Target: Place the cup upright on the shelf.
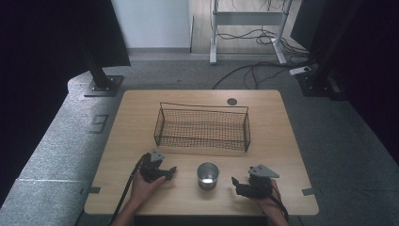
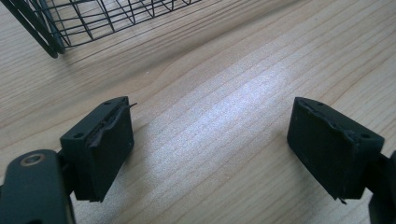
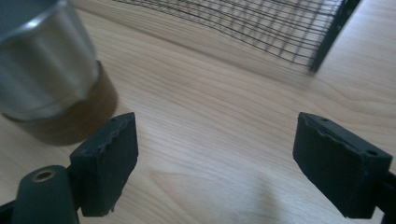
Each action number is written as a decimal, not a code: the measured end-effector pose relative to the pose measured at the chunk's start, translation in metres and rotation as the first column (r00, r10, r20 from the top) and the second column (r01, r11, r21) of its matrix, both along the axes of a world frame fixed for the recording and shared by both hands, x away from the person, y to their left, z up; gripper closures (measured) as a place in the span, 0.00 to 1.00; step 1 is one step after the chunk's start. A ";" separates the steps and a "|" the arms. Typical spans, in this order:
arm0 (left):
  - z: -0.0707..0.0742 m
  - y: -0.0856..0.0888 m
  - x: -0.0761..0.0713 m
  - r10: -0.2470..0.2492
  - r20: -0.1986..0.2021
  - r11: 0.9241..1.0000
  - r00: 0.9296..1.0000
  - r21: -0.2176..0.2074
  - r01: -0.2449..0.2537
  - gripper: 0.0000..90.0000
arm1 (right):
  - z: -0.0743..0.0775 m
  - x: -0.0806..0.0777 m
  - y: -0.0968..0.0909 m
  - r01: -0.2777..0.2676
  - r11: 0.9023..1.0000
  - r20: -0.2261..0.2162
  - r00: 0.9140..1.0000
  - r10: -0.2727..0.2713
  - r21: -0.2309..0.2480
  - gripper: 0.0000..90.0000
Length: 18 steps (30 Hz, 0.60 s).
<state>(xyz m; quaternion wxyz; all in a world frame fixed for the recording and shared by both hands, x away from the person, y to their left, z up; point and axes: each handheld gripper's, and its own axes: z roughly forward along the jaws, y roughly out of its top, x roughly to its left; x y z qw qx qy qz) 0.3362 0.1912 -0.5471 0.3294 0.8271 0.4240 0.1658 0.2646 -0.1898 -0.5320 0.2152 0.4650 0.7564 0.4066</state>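
A rectangular light wooden table (image 1: 141,108) is recorded across the middle of the high view, its grain showing in both gripper views. A black wire-mesh basket (image 1: 202,127), oblong and open-topped, is placed at the centre of the frame, toward the table's far half. A small round metal cup (image 1: 208,174), silver-walled and upright with its mouth open, is found in the lower middle of the frame, in front of the basket and well apart from it, between the two grippers; in the right gripper view it appears at upper left (image 3: 44,70). The cup is judged light, rigid and smooth-sided, hence likely slippery; a hold across the wall below the rim, or over the rim with one pad inside, is suggested. The left gripper (image 1: 170,172) is listed at lower left, jaws spread wide with bare table between them (image 2: 210,149). The right gripper (image 1: 234,183) is listed at lower right, jaws likewise parted and grasping nothing (image 3: 215,163), the cup lying outside them.
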 end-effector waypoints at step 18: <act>0.000 0.000 0.000 -0.001 -0.001 1.000 1.000 0.000 0.001 0.16 | 0.017 -0.012 0.026 -0.123 0.990 0.020 0.992 0.122 0.065 0.16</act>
